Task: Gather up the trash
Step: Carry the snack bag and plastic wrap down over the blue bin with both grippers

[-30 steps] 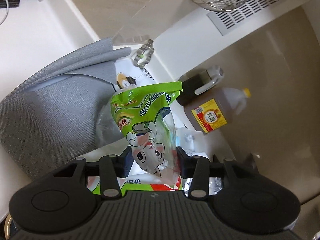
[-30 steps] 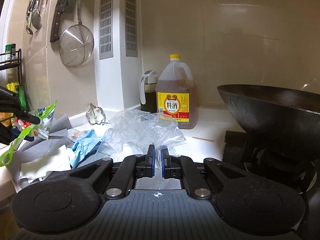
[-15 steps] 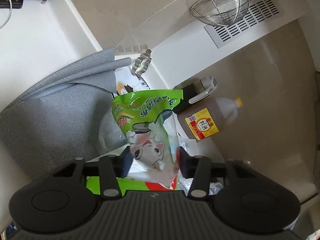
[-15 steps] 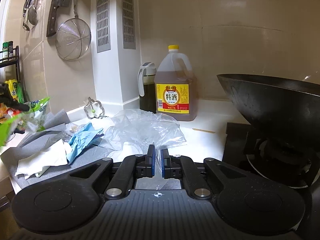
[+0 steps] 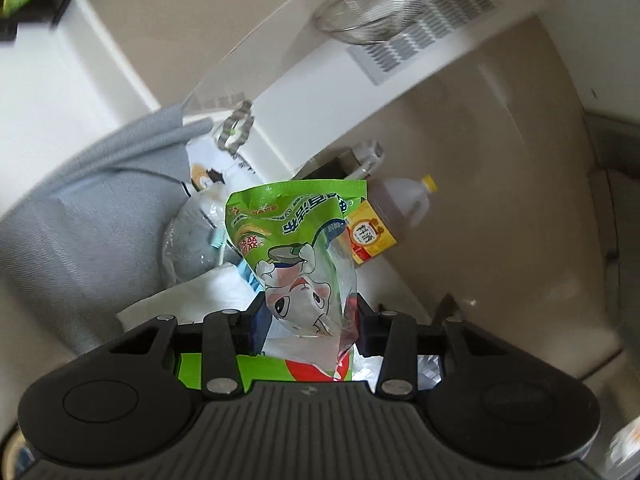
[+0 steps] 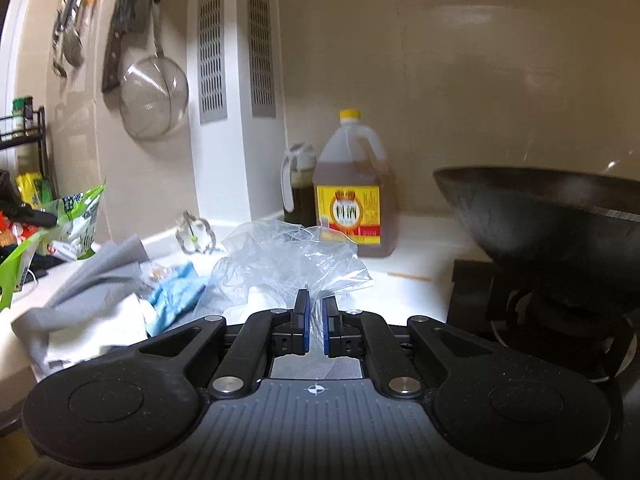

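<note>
Light, crinkly and slippery, the green printed plastic snack pouch (image 5: 296, 240) hangs above the worktop left of the yellow-labelled amber jug (image 5: 384, 224), pinched low by the left gripper (image 5: 308, 320), whose jaws are closing, while the right gripper (image 6: 316, 320) stays clenched on the limp clear plastic bag (image 6: 288, 268).

One green snack pouch (image 5: 296, 232), up front. One clear plastic bag (image 6: 292, 264), crumpled on the tabletop (image 6: 416, 248). Two bottles at the far wall: one amber jug with a yellow cap (image 6: 354, 188), one darker dispenser (image 6: 298, 188) just left of it. One wok (image 6: 552, 216) at right. One wire strainer (image 6: 154, 96) hanging, one cleaver (image 6: 124, 32) beside it; ladles further left, too blurred to count. One grey cloth (image 6: 92, 276), one blue rag (image 6: 176, 296), one white paper wad (image 6: 100, 328). Two vent grilles (image 6: 210, 56).
</note>
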